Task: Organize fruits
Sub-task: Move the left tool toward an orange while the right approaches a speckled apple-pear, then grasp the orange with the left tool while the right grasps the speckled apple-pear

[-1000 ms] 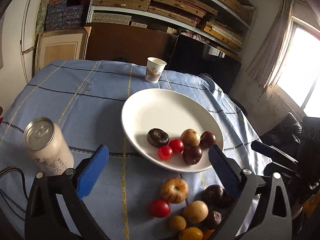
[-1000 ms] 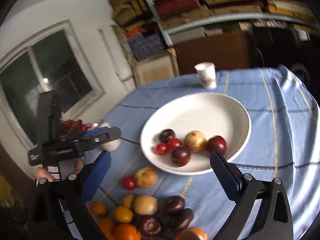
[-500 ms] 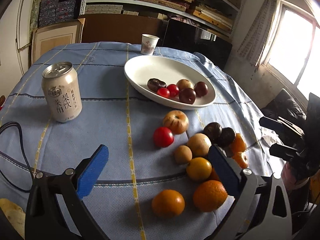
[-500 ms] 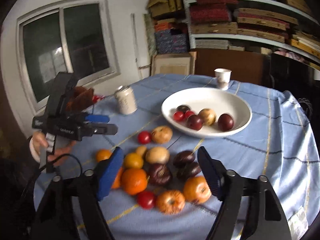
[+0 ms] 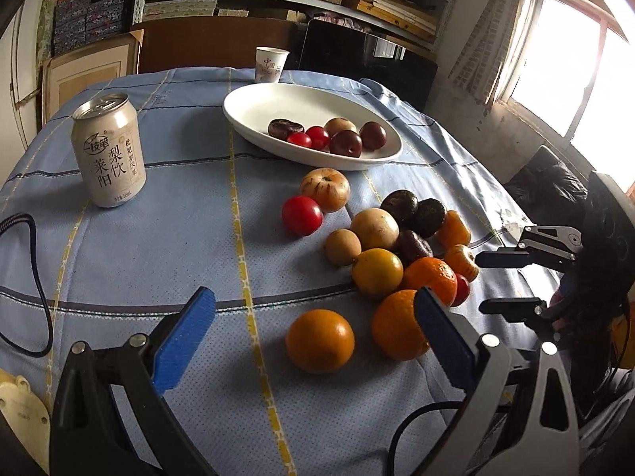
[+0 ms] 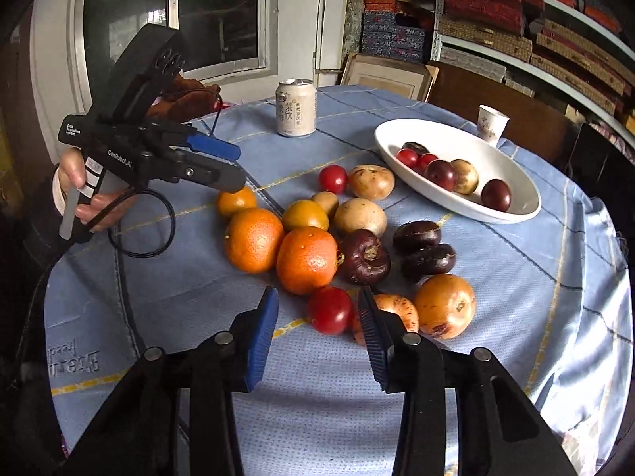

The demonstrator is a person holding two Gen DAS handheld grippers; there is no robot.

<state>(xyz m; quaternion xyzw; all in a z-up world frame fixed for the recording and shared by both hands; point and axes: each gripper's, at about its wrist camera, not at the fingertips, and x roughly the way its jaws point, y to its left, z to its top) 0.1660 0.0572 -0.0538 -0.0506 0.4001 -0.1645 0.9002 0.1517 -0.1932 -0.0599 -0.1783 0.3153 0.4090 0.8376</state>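
Observation:
A white oval plate (image 5: 246, 107) (image 6: 516, 214) on the blue cloth holds several small fruits: tomatoes, dark plums and a tan one. A loose pile of fruit lies in front of it. My left gripper (image 5: 313, 297) (image 6: 222, 162) is open wide, low over the cloth, with an orange (image 5: 319, 341) just ahead of its fingers. My right gripper (image 6: 317, 293) (image 5: 512, 277) has its jaws closing. A red tomato (image 6: 331, 309) lies between its tips, near the right pad and apart from the left pad. Two big oranges (image 6: 307, 258) sit just beyond it.
A pale drink can (image 5: 109, 150) (image 6: 295, 107) stands left of the plate. A paper cup (image 5: 271, 64) (image 6: 492, 125) stands behind it. A black cable (image 5: 35, 277) lies at the table's left edge. Shelves and a cabinet stand behind, with a window to the right.
Both grippers drew back from the plate and sank towards the fruit pile. The right jaws narrowed from wide to about a tomato's width. The left jaws kept their width.

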